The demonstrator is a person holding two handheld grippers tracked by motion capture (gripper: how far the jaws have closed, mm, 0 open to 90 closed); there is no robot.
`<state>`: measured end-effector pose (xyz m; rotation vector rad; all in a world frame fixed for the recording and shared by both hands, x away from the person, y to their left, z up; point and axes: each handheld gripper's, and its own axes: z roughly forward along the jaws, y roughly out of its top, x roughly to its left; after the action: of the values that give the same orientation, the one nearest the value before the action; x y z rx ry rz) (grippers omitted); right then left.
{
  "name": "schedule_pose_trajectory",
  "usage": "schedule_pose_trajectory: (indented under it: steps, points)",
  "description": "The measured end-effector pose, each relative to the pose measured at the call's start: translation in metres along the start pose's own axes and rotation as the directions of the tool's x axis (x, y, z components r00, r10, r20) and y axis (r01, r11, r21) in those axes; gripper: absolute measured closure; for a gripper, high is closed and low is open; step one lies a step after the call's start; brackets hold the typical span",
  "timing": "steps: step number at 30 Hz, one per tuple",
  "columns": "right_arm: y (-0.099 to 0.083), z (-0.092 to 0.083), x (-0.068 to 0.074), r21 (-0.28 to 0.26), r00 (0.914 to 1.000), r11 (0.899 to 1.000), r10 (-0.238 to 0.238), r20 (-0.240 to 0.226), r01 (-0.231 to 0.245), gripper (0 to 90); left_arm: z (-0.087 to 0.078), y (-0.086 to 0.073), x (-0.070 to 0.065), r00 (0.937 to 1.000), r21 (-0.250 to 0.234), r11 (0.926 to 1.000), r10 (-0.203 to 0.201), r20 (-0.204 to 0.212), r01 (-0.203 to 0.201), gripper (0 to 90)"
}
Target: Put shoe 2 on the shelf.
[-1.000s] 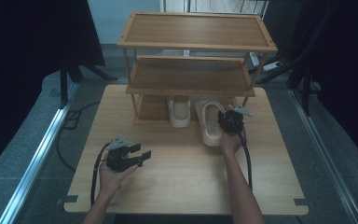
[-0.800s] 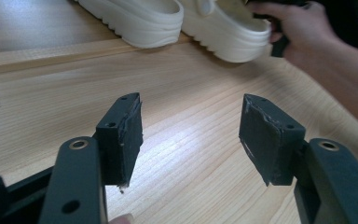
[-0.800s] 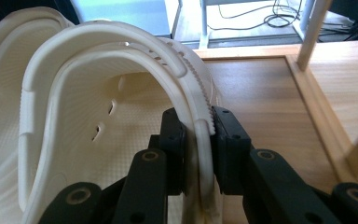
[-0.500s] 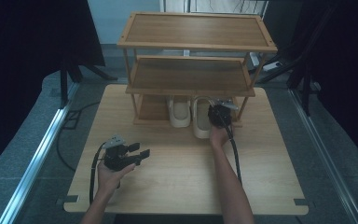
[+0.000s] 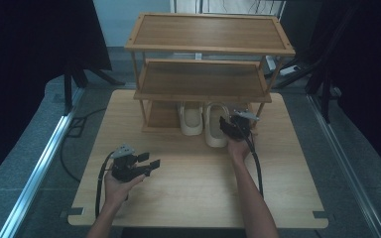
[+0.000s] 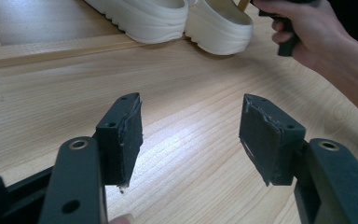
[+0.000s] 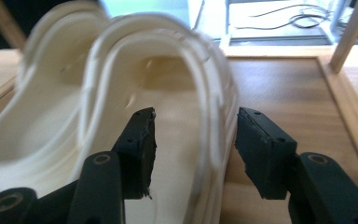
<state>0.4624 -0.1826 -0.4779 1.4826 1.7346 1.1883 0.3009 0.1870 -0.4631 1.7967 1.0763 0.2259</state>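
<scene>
Two cream slippers stand side by side at the foot of a wooden rack, the left slipper (image 5: 190,119) and the right slipper (image 5: 214,128). My right gripper (image 5: 224,126) is at the right slipper's near end. In the right gripper view its jaws have just been opening. The right slipper's (image 7: 177,93) side wall stands between the right gripper's (image 7: 196,140) pads untouched, with the left slipper (image 7: 42,116) beside it. My left gripper (image 5: 149,160) hovers open and empty over the table at the front left, and in its own view the left gripper (image 6: 191,135) faces bare wood.
The three-shelf wooden rack (image 5: 203,84) stands at the table's far side, its posts flanking the slippers. The light wooden table (image 5: 193,193) spreads in front. The left gripper view shows both slippers (image 6: 144,18) and the other hand (image 6: 317,42) farther off.
My right gripper carried the right slipper left and farther in under the rack beside the other one, then its jaws opened off the wall. The left gripper stayed put.
</scene>
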Motion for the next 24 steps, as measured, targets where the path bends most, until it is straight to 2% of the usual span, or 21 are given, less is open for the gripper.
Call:
schedule_pose_trajectory:
  steps: [8, 10, 11, 15, 19, 21, 24]
  points:
    - [-0.008, -0.043, 0.001, 0.028, 0.9956, 0.997, -0.064, -0.068, 0.066, 47.8, 0.001, 0.000, -0.003, 0.9999, 0.005, 0.9999, 0.010, 0.009, -0.010, 39.3]
    - [-0.011, -0.056, -0.001, 0.025, 0.9916, 0.997, -0.068, -0.110, 0.071, 53.7, 0.000, 0.001, -0.004, 0.9999, 0.002, 1.0000, 0.009, 0.008, -0.009, 39.2]
    - [-0.014, -0.062, -0.001, 0.048, 0.9867, 0.996, -0.073, -0.146, 0.081, 56.4, -0.001, 0.001, -0.004, 0.9999, 0.001, 1.0000, 0.009, 0.008, -0.009, 39.2]
    - [-0.029, -0.081, 0.001, 0.087, 0.9682, 0.986, -0.124, -0.217, 0.146, 76.0, -0.003, 0.002, -0.004, 0.9999, -0.006, 0.9999, 0.010, 0.008, -0.010, 39.3]
    - [-0.044, -0.091, 0.001, 0.108, 0.9565, 0.979, -0.141, -0.255, 0.173, 88.6, -0.004, 0.002, -0.005, 0.9999, -0.009, 0.9999, 0.010, 0.010, -0.010, 39.3]
    - [-0.050, -0.090, 0.002, 0.129, 0.9510, 0.971, -0.159, -0.265, 0.199, 89.5, -0.003, 0.002, -0.005, 0.9999, -0.007, 0.9999, 0.010, 0.011, -0.010, 39.2]
    - [-0.058, -0.084, 0.001, 0.161, 0.9484, 0.962, -0.172, -0.267, 0.219, 89.6, -0.003, 0.001, -0.005, 0.9999, -0.003, 0.9999, 0.012, 0.012, -0.012, 39.3]
